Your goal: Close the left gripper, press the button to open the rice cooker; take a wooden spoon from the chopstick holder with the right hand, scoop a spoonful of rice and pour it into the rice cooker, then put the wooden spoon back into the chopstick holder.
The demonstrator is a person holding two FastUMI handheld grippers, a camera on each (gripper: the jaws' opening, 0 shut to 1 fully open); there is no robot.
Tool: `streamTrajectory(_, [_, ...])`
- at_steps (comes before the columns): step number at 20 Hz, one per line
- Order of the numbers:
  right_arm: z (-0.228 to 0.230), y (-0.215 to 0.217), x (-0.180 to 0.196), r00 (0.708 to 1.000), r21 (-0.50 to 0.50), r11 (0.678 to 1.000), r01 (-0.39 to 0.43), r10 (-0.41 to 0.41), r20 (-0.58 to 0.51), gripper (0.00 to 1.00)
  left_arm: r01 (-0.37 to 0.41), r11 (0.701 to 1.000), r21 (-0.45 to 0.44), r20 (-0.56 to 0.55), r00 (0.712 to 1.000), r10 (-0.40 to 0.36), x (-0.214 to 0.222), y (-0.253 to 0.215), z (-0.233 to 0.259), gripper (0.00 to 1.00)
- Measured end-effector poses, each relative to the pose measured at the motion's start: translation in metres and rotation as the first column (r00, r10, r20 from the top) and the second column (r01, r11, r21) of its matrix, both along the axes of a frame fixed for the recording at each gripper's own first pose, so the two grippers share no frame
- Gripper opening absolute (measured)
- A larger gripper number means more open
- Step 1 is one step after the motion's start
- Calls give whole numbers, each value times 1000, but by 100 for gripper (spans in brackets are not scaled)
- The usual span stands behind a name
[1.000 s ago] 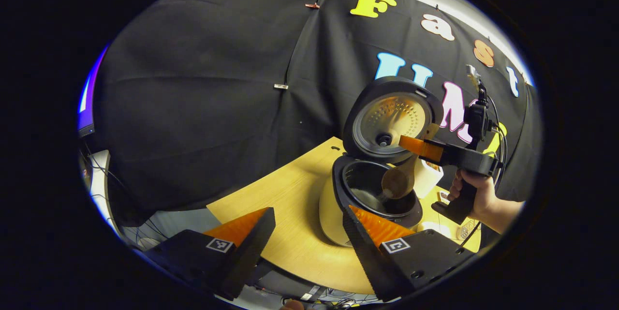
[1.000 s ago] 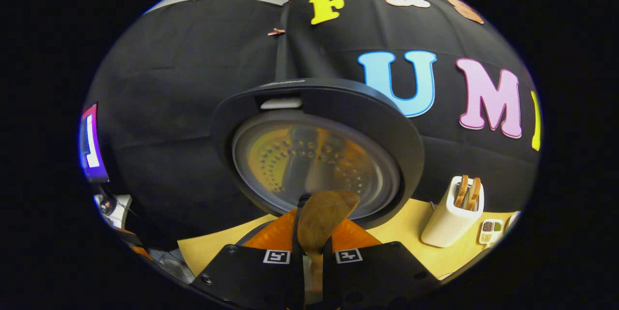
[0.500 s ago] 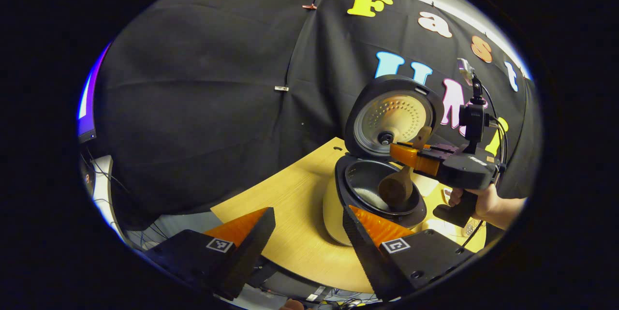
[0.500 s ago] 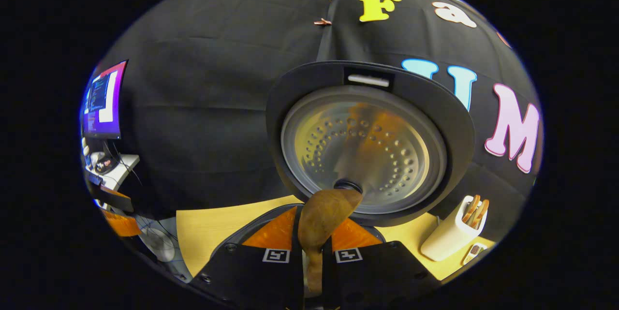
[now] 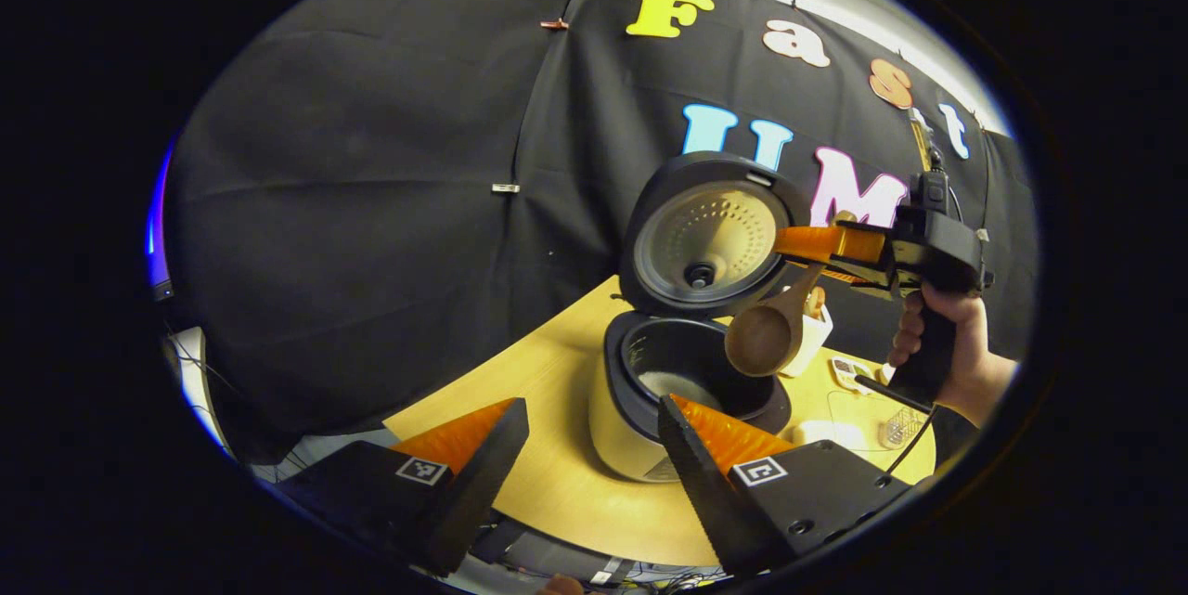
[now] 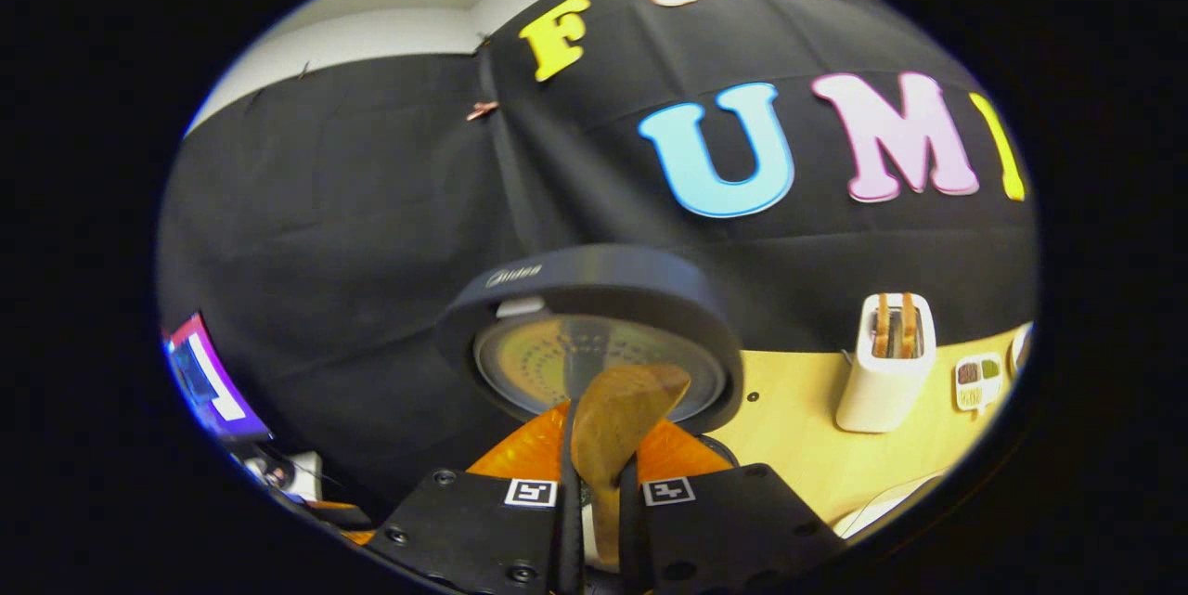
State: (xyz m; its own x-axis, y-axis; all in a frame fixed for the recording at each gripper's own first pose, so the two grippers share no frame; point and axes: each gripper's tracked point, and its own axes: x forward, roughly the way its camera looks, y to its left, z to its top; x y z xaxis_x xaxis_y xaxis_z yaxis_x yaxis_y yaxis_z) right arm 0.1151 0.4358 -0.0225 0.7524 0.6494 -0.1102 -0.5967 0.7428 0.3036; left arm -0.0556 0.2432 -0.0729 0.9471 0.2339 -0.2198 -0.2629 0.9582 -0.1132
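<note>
The rice cooker (image 5: 622, 419) stands open on the wooden table, its round lid (image 5: 710, 233) tipped up, and white rice (image 5: 670, 382) shows in the pot. My left gripper (image 5: 587, 437) is open and hangs in front of the cooker, holding nothing. My right gripper (image 5: 826, 244), held by a hand (image 5: 956, 363), is shut on the handle of the wooden spoon (image 5: 763, 335), whose bowl hangs above the cooker's right rim. In the right gripper view, the gripper (image 6: 603, 433) clamps the spoon (image 6: 620, 414) in front of the lid (image 6: 594, 335).
A white toaster-like box (image 6: 886, 363) with two brown slices stands on the table (image 6: 798, 437) to the right of the cooker, with a small compartment tray (image 6: 970, 381) beside it. A wire mesh holder (image 5: 896, 430) and a white dish (image 5: 817, 433) sit near the hand. A monitor (image 6: 209, 381) glows at far left.
The right gripper has lifted the spoon up out of the pot and drawn it to the right. The left gripper stays open and has shifted only slightly.
</note>
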Motion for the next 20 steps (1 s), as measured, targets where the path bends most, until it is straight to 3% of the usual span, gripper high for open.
streamTrajectory(5, [26, -104, 18, 980, 96, 976, 195, -191, -49, 19, 74, 997, 27, 8, 997, -74, 14, -31, 7, 96])
streamTrajectory(9, [43, -207, 31, 931, 163, 916, 365, -358, -72, 19, 135, 990, 29, 17, 991, -136, 26, -67, 14, 96])
streamTrajectory(15, [34, -369, 40, 811, 180, 791, 585, -567, -146, 19, 211, 977, 2, 38, 977, -211, 50, -134, 25, 96])
streamTrajectory(20, [16, -485, 49, 682, 192, 654, 732, -702, -205, 19, 220, 975, 19, 45, 974, -220, 64, -172, 35, 95])
